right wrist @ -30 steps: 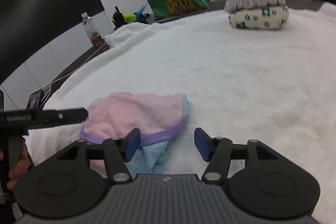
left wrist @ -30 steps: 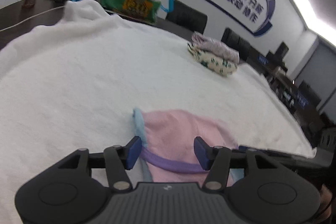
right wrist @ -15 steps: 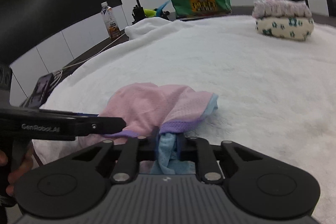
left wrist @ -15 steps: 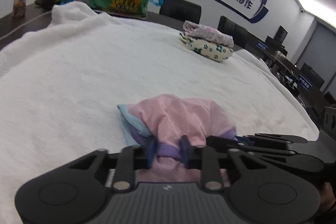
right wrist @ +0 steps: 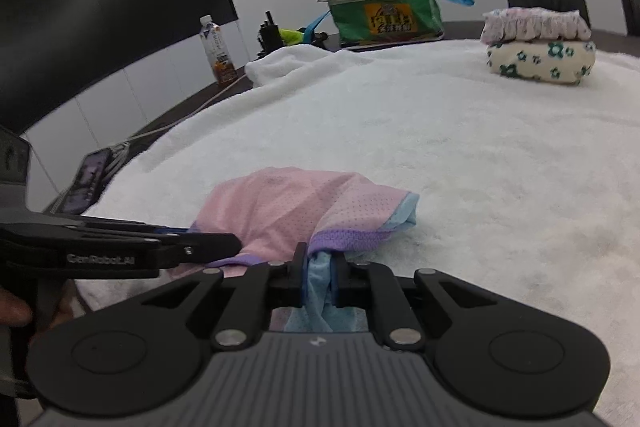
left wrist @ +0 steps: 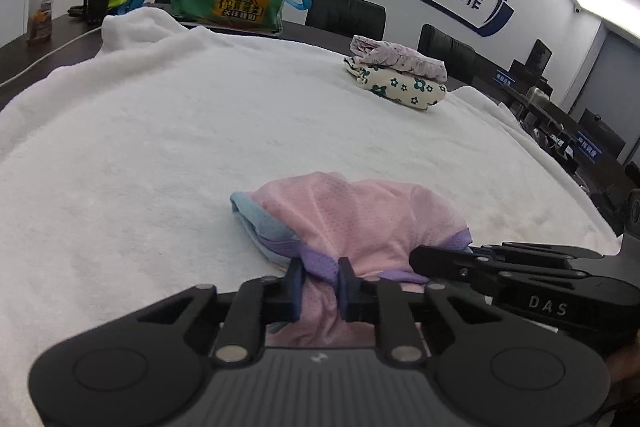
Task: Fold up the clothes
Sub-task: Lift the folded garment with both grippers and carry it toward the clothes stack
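A small pink mesh garment [left wrist: 360,219] with a purple band and light blue trim lies bunched on the white blanket [left wrist: 160,131]. My left gripper [left wrist: 319,267] is closing its jaws on the purple band at the near edge, and the pads press the cloth. In the right wrist view my right gripper [right wrist: 319,259] is shut on the garment [right wrist: 304,203] where blue fabric hangs between the pads. Each gripper shows in the other's view: the right gripper [left wrist: 424,257] beside the cloth on the right, the left gripper [right wrist: 224,243] coming in from the left.
A stack of folded floral clothes [left wrist: 396,79] sits far back on the blanket. Behind it on the dark table stand a green bag [left wrist: 228,3] and a bottle [left wrist: 42,3]. A phone [right wrist: 86,183] lies off the blanket's left edge. Office chairs line the far side.
Both grippers went from open above the garment to shut on its near edge. The cloth has bunched up and lifted slightly between them.
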The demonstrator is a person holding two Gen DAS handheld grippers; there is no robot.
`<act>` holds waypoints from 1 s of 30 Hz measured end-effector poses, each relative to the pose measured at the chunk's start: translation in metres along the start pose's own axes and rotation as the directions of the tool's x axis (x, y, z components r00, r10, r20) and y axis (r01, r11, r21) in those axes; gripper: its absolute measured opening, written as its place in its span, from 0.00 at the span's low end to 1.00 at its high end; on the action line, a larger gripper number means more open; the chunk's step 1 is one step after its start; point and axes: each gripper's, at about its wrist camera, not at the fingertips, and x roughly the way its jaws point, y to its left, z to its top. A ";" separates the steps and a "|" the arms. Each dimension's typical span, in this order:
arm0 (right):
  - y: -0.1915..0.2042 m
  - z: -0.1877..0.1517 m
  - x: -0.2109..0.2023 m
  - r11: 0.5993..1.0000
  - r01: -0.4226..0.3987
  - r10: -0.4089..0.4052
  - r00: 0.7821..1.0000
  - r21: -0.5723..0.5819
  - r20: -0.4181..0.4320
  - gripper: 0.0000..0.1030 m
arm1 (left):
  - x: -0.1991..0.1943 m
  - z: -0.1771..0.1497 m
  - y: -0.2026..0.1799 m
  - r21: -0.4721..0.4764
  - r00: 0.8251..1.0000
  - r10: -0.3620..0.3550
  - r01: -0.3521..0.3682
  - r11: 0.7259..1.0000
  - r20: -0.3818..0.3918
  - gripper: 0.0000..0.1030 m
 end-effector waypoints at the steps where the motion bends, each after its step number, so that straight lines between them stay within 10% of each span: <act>1: -0.002 0.001 -0.003 1.000 -0.013 0.013 1.000 0.011 0.006 0.08 | -0.002 0.000 0.000 -0.008 1.000 -0.010 0.010 1.000 0.012 0.08; 9: -0.002 0.026 -0.033 0.999 -0.040 0.041 0.993 -0.010 0.114 0.08 | -0.016 0.030 -0.017 0.037 0.992 -0.082 0.079 0.996 0.092 0.07; 30: -0.046 0.221 -0.066 0.978 0.130 -0.072 0.943 -0.161 0.324 0.08 | 0.028 0.258 -0.084 0.162 0.969 -0.190 0.165 0.973 0.157 0.07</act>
